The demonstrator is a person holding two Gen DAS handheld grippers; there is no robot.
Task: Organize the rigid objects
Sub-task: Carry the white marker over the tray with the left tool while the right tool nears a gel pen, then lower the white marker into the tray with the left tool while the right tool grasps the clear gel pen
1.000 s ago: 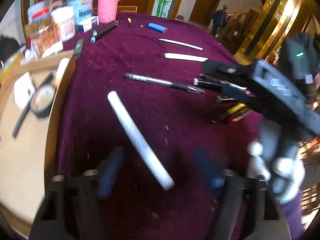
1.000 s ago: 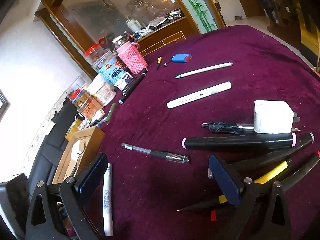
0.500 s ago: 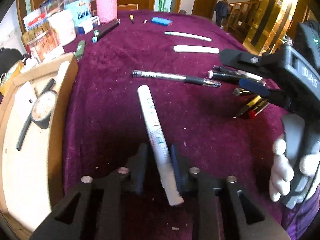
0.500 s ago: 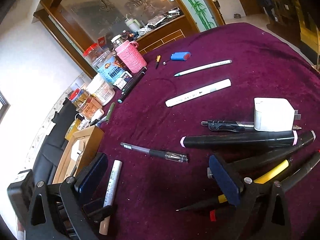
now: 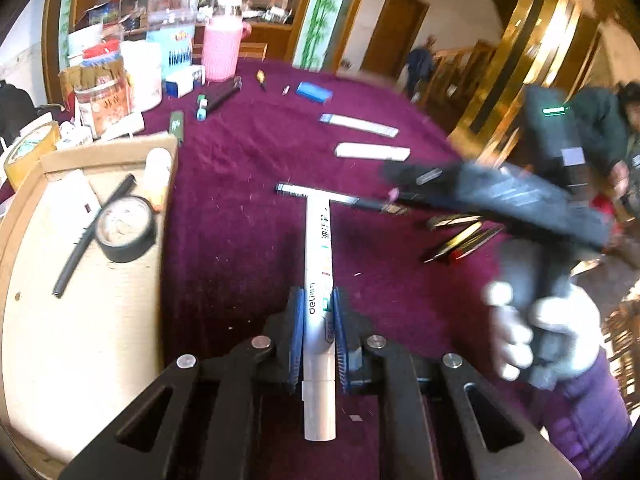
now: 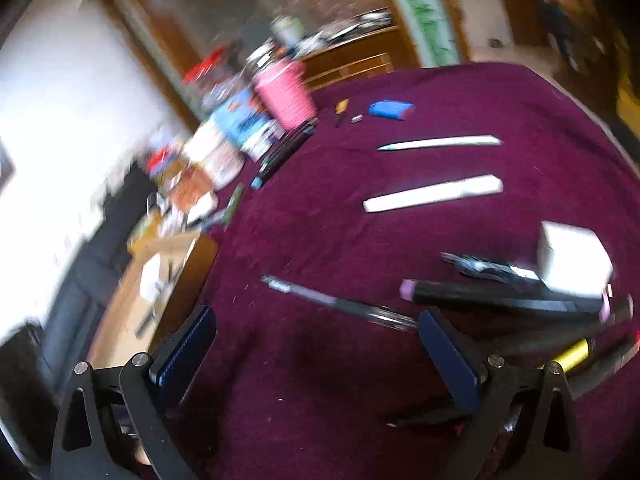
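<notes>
right now the long white cylindrical marker pen with "deli" printed on its barrel point(image 5: 319, 280) sits clamped between the blue pads of the left gripper point(image 5: 317, 328), whose jaws are closing tight on its lower barrel. the pen points straight away from the camera, its far tip over a slim black-and-silver gel pen point(image 5: 320, 194) lying crosswise on the dark purple velvet tablecloth point(image 5: 248, 248). whether the white pen's far end touches the cloth cannot be told.

just left of it stands a shallow cardboard box point(image 5: 80, 320), holding a roll of black tape point(image 5: 124, 230), a black stick and a few pale items. farther off on the cloth lie a flat white marker point(image 5: 372, 151), a thin white pen point(image 5: 360, 124) and a blue lighter point(image 5: 314, 91); at the far left edge stand a pink knitted bottle point(image 5: 222, 52) and several jars.

to the right, a white-gloved hand point(image 5: 536, 332) grips the blurred right gripper point(image 6: 316, 344). in its own view its jaws stand wide apart with nothing between them, above bare cloth, near a thick black marker with pink ends point(image 6: 504, 300) and a white plug adapter point(image 6: 572, 256).
</notes>
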